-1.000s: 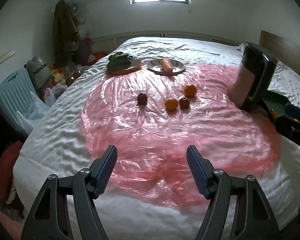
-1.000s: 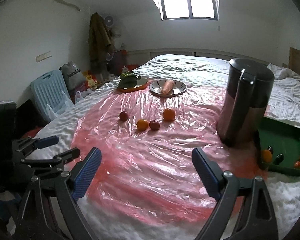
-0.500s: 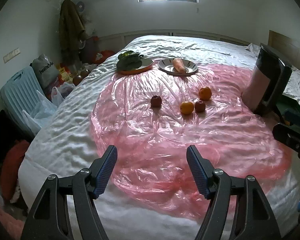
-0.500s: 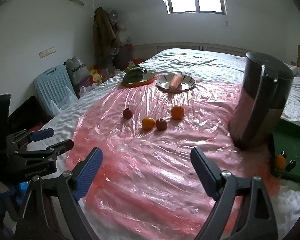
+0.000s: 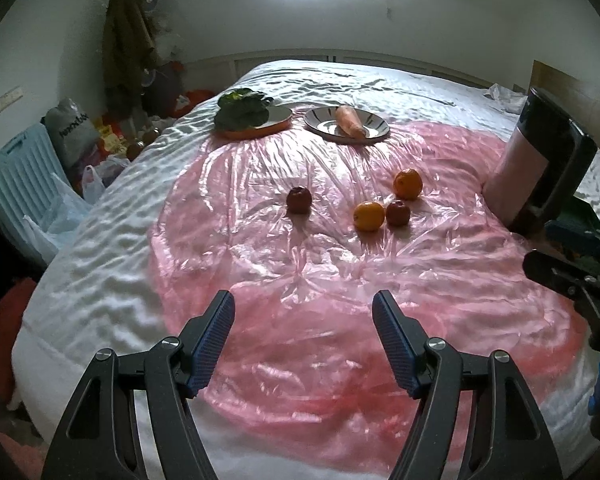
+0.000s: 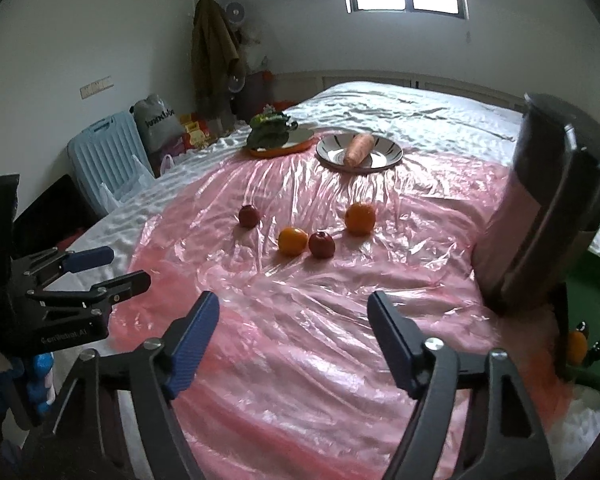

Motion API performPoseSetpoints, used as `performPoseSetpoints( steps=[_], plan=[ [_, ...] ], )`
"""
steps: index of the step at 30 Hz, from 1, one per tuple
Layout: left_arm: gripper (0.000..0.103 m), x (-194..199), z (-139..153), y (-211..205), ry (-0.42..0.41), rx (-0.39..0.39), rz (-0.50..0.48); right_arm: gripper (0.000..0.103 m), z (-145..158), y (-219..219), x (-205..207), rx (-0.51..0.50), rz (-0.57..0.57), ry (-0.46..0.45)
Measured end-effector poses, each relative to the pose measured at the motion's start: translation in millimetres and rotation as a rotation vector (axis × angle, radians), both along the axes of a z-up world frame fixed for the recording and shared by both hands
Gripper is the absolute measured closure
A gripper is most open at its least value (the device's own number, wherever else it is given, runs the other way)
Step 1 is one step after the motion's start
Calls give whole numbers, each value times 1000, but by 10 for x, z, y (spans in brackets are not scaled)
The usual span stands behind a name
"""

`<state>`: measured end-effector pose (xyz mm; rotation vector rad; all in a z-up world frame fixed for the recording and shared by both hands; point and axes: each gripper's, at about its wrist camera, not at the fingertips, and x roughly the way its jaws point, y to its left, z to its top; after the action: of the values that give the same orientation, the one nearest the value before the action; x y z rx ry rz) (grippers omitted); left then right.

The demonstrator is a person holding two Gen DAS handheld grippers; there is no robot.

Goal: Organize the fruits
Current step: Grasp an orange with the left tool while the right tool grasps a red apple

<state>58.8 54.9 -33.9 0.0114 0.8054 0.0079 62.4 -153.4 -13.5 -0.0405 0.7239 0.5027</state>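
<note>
On a pink plastic sheet [image 5: 300,264] over the bed lie a lone red apple [image 5: 299,199], an orange [image 5: 368,216] touching a second red apple [image 5: 398,213], and another orange [image 5: 407,184] behind them. The same fruits show in the right wrist view: lone apple [image 6: 249,216], orange [image 6: 292,241], apple [image 6: 321,244], far orange [image 6: 360,218]. My left gripper [image 5: 303,312] is open and empty, well short of the fruit. My right gripper [image 6: 293,316] is open and empty, also short of it. A green tray [image 6: 598,304] at the right holds small fruits.
A tall dark canister [image 6: 548,208] stands at the right, in front of the tray. At the far end sit a plate with a carrot [image 5: 350,122] and an orange plate with leafy greens [image 5: 244,114]. A blue chair [image 5: 16,176] and bags stand left of the bed.
Both grippers have moved forward toward the fruit and turned a little, so the fruit sits larger and nearer in both views. Both stay open and empty.
</note>
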Motion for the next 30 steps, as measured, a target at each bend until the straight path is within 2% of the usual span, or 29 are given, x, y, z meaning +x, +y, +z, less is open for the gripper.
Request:
performPoseSetpoints(
  steps=[5, 11, 15, 17, 22, 23, 25, 30],
  plan=[
    [39, 217, -34, -28, 7, -28, -43, 1, -123, 48, 261, -12, 26, 29],
    [50, 652, -99, -207, 37, -31, -136, 16, -289, 106, 726, -36, 57, 82],
    [59, 1037, -226, -370, 84, -23, -216, 27, -424, 191, 1032, -72, 107, 123],
    [65, 1213, -305, -442, 110, -7, -254, 33, -492, 248, 1170, -101, 135, 136],
    [71, 1513, -496, -628, 160, 62, -345, 36, -635, 375, 1410, -149, 197, 158],
    [74, 1548, -524, -651, 166, 72, -355, 41, -666, 416, 1448, -163, 212, 161],
    [76, 1620, -591, -679, 185, 93, -376, 48, -713, 464, 1496, -184, 232, 167],
    [76, 1724, -656, -698, 201, 106, -418, 49, -811, 543, 1570, -228, 275, 173]
  ],
)
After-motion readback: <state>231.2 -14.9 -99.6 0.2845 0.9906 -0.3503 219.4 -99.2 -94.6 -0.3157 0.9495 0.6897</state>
